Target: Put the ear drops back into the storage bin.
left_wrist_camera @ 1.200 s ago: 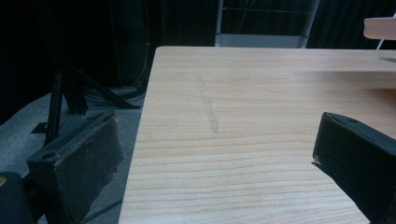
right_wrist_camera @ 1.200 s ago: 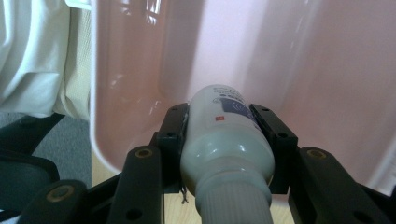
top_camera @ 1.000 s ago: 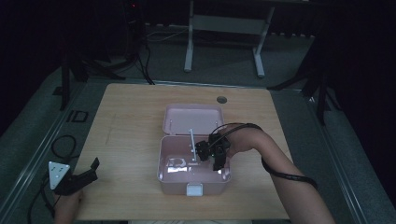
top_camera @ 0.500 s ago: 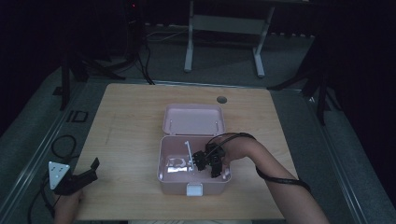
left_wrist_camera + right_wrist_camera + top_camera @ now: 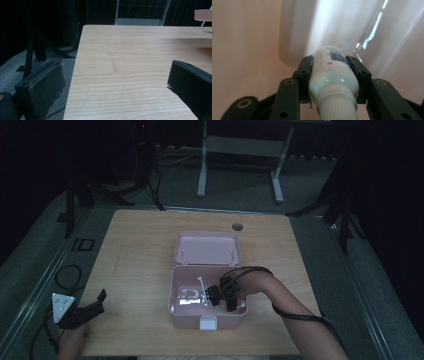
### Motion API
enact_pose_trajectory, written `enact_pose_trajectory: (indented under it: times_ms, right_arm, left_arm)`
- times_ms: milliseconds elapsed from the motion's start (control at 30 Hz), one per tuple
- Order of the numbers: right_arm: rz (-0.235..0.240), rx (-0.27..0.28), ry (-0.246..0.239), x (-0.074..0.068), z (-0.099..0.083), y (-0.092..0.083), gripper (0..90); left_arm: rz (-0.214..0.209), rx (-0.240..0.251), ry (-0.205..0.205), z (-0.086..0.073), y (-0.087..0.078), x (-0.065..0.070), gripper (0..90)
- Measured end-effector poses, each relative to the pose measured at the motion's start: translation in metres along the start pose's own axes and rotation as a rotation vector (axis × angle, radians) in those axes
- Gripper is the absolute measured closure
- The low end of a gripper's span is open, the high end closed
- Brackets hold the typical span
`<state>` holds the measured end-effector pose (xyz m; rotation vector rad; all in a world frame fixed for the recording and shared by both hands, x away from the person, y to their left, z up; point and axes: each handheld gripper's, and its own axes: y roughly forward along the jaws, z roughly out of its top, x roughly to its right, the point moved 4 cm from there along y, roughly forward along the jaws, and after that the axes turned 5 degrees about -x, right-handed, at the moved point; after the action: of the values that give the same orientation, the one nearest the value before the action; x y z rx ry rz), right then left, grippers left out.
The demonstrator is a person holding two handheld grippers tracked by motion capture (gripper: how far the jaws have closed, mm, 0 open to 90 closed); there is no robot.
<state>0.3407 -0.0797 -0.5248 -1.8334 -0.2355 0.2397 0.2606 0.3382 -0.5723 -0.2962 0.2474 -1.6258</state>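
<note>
Right gripper (image 5: pixel 329 75) clamped on white bottle (image 5: pixel 332 75), inside pink box (image 5: pixel 176 290).
Light, smooth plastic, likely slippery; grip mid-body below the ribbed cap (image 5: pixel 337 107). Left gripper (image 5: pixel 115 87) released.

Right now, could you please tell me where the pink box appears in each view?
High view: the pink box sits open at lower centre of the table, the right tool inside it.
Left gripper view: one pink edge at the upper right corner.
Right gripper view: its pink inner wall lies behind the clamped white tube.
Shared landmark: the box's pink plastic.
</note>
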Motion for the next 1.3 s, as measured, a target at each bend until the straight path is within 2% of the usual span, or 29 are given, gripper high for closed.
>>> enact_pose_trajectory:
  times_ms: [200,433,733,1000,1033,1167,1200,1233,1300]
  right_arm:
    - [0.004,0.044,0.023,-0.002,-0.003,0.001,59.6]
    - [0.032,0.044,0.066,-0.004,-0.001,0.012,59.2]
    - [0.035,0.037,0.071,-0.004,0.0,0.011,54.6]
    - [0.025,0.064,0.068,-0.005,-0.006,-0.005,53.7]
    - [0.013,0.077,0.076,-0.005,-0.009,-0.015,51.6]
    - [-0.021,0.113,0.09,-0.003,-0.015,-0.034,46.5]
    - [-0.021,0.113,0.09,-0.003,-0.015,-0.034,46.5]
    - [-0.045,0.128,0.097,-0.002,-0.018,-0.044,43.0]
    - [-0.065,0.145,0.106,-0.001,-0.02,-0.051,37.4]
  left_arm:
    - [0.002,-0.001,0.001,0.0,0.0,0.0,1.4]
    - [0.002,-0.003,0.0,0.0,0.0,0.0,1.4]
    - [0.003,-0.003,0.0,0.0,0.0,0.0,1.4]
    - [0.003,-0.003,0.001,0.0,0.0,0.0,1.4]
    - [0.004,-0.003,0.001,0.0,0.0,0.0,1.4]
    - [0.004,-0.005,0.002,0.0,0.0,0.0,1.4]
    - [0.004,-0.005,0.002,0.0,0.0,0.0,1.4]
    - [0.004,-0.004,0.001,0.0,0.0,0.0,1.4]
    - [0.004,-0.004,0.0,0.0,0.001,0.0,1.4]
